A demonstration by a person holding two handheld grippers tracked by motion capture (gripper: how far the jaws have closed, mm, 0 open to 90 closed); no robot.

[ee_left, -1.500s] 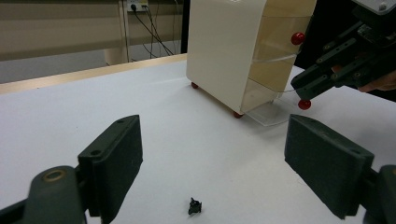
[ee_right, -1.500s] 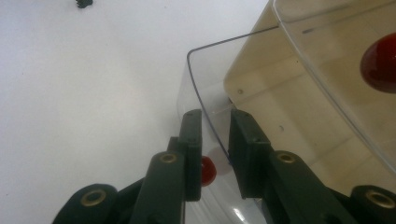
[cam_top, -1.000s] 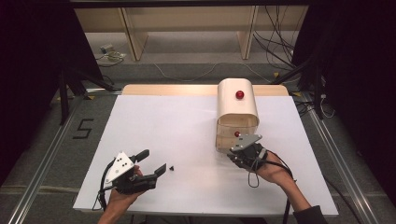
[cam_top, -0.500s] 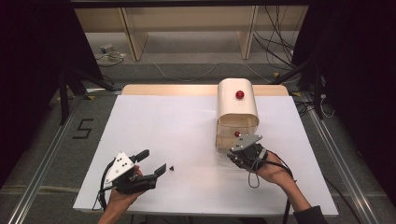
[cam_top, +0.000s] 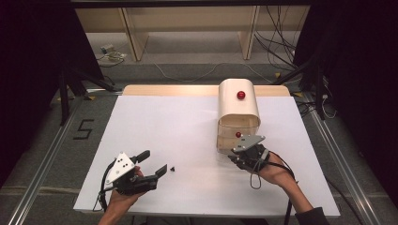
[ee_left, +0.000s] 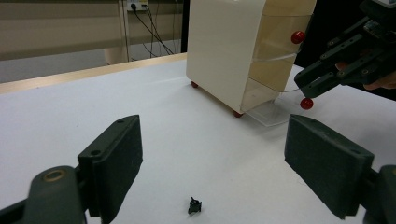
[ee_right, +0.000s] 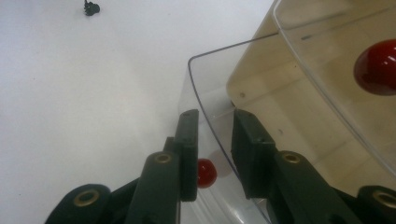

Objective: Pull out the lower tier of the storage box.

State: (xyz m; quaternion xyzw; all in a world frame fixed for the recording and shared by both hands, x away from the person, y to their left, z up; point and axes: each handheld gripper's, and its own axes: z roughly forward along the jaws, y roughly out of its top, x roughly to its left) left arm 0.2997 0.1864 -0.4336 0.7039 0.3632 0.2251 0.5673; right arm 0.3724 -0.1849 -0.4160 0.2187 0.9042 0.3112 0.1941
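A cream drawer cabinet (cam_top: 238,112) (ee_left: 224,51) with red knobs stands at the right middle of the white table (cam_top: 178,122). Its clear bottom drawer (ee_right: 210,93) (ee_left: 268,112) is pulled out a little. My right gripper (cam_top: 237,152) (ee_right: 215,116) (ee_left: 308,88) reaches over that drawer's front. Its jaws have just been opening and stand a little apart, with the drawer's red knob (ee_right: 205,172) (ee_left: 306,103) between them, beside one pad. My left gripper (cam_top: 154,161) (ee_left: 212,123) rests open at the front left, around nothing, just behind a small black part (cam_top: 173,168) (ee_left: 194,205) (ee_right: 91,7).
Wooden shelving (cam_top: 187,28) and loose cables (cam_top: 277,42) lie on the floor beyond the table's far edge. Dark stands flank the table. A metal rail (cam_top: 42,164) with a "5" marked on the floor beside it runs along the left side.
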